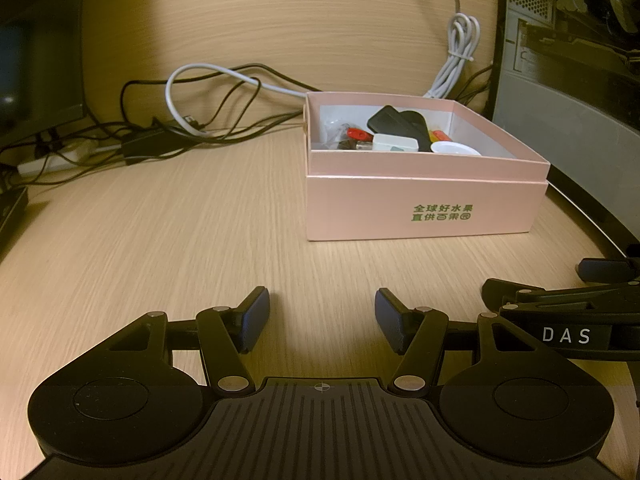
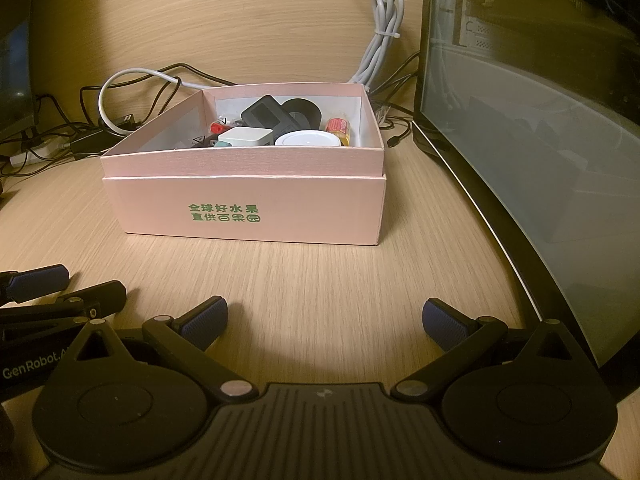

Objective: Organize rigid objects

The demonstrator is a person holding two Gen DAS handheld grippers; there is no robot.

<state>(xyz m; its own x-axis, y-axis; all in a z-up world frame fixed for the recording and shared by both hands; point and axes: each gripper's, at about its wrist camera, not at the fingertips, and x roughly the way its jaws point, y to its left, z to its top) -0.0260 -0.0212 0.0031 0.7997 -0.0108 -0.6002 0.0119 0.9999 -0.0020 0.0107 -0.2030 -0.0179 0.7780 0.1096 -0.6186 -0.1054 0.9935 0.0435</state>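
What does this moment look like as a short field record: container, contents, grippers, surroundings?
container: pink box with green Chinese print, open, on the wooden desk
contents: white charger block, white round dish, black device, yellow-red battery, small red item; the rest is too cluttered to name
left gripper: open, holding nothing, short of the box
right gripper: open, holding nothing, short of the box
surroundings: bundled white cable and black cables behind the box; glass-sided computer case to its right

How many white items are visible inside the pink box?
2. A white square adapter lies near the middle of the pink box, and a white round disc sits to its right, by the front wall. Others may be hidden beneath.
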